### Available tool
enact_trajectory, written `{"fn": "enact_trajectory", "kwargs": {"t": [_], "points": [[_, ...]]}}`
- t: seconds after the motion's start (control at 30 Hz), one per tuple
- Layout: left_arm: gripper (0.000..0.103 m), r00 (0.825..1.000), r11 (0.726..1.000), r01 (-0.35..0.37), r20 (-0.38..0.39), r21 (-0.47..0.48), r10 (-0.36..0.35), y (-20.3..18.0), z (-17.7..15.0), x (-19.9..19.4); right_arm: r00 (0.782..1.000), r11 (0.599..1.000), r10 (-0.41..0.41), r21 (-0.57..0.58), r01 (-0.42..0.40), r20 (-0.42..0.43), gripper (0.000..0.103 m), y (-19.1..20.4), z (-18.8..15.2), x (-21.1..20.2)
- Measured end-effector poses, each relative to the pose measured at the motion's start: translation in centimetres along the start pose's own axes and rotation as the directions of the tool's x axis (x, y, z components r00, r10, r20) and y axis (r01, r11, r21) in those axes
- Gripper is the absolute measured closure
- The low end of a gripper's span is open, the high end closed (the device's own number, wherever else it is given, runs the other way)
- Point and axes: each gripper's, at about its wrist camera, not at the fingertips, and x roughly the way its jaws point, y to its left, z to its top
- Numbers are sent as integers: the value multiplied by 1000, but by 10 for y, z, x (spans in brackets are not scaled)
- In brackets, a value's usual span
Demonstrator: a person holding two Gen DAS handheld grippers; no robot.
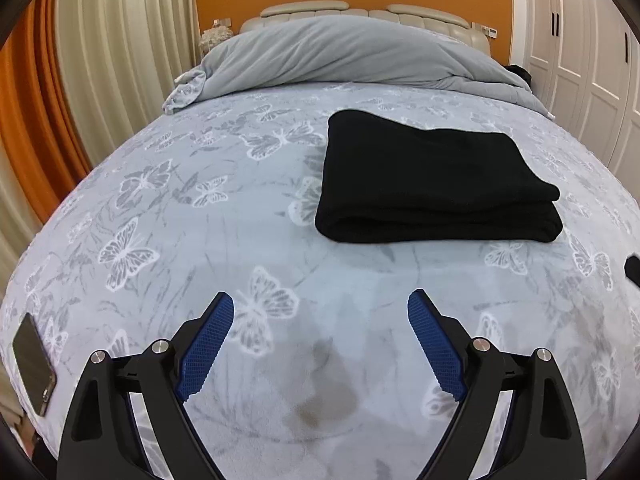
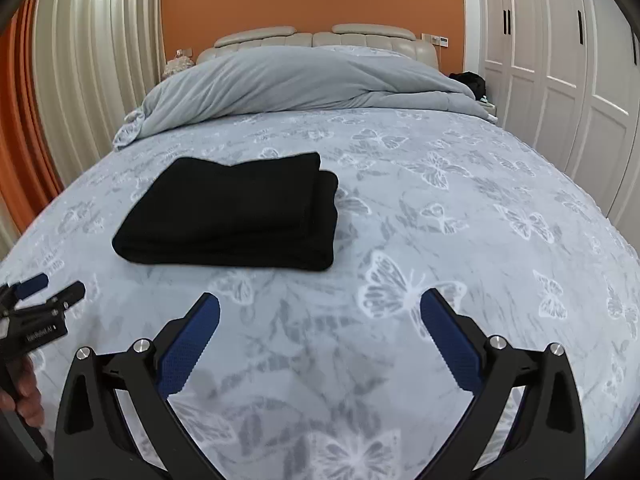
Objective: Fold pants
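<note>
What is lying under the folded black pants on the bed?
The black pants lie on the butterfly-print bedspread. Anything between them and the bedspread is covered and cannot be seen.

A bed [image 1: 240, 208] with a grey butterfly-pattern cover fills the room. At its head edge lie a bunched grey duvet [image 1: 344, 56] and a beige padded headboard [image 2: 316, 38]. Behind is an orange wall [image 2: 312, 0], with pleated curtains [image 2: 96, 40] on one side and white wardrobe doors [image 2: 560, 60] on the other.

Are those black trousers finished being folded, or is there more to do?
They look finished: the black pants lie on the butterfly-print bedspread as a compact stack of layers with fairly even edges. Nothing is in hand; the left gripper and the right gripper both stand open and empty, short of the pile. I see no step left, except perhaps squaring the slightly offset top layer.
</note>
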Motion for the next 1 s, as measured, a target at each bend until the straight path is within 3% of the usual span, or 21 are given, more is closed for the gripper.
{"fn": "enact_trajectory", "kwargs": {"t": [0.2,0.43,0.63,0.73,1.0], "points": [[16,1000,1000,-8,-4,19,8,-2,-3,6,999,998,-31,-49,30,-11,5,11,-12,-1],[16,998,998,-26,50,59,23,-13,-6,1,999,999,-37,-17,37,-33,5,8,-18,5],[16,999,998,-16,39,60,14,-19,-5,4,999,992,-13,123,19,-48,5,-7,-27,9],[16,999,998,-15,40,59,13,-21,-5,5,997,992,-10,125,20,-82,5,-8,-25,16],[16,999,998,-15,45,57,13,-25,-5,3,999,991,-18,128,23,-43,5,-3,-20,11]]}}
